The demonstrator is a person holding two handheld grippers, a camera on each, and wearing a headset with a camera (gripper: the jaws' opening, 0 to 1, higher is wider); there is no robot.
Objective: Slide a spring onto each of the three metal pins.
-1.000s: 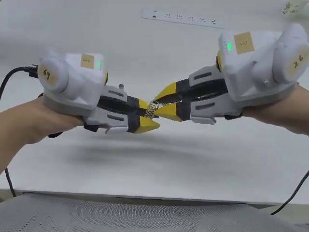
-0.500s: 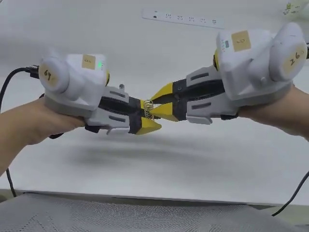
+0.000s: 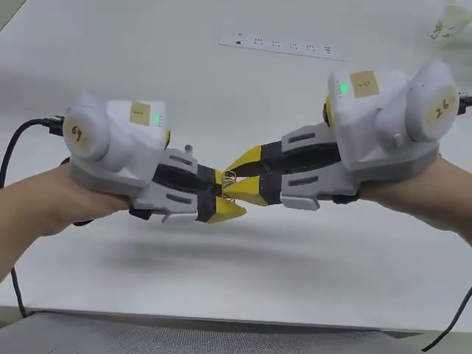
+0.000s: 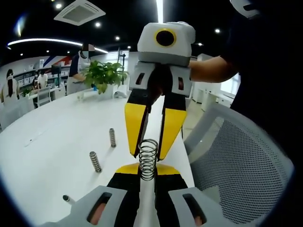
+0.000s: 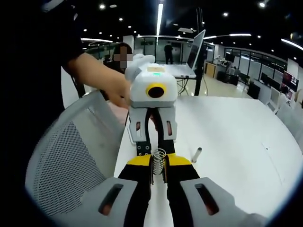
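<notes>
spring between opposed tips

left gripper [image 4: 147,172] is pinched shut on the foot of the spring [image 3: 228,177]. spring axis runs along its jaws toward the right gripper [image 5: 158,163], whose jaws stand apart around the far end, above the bench [image 3: 295,280]. vs 1 s ago: tips closer together, spring deeper between them.

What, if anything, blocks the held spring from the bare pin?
Nothing visible. The spring hangs above the table between the left claw and right claw; the bare pin sits in the open, apart from the two sprung pins.
</notes>
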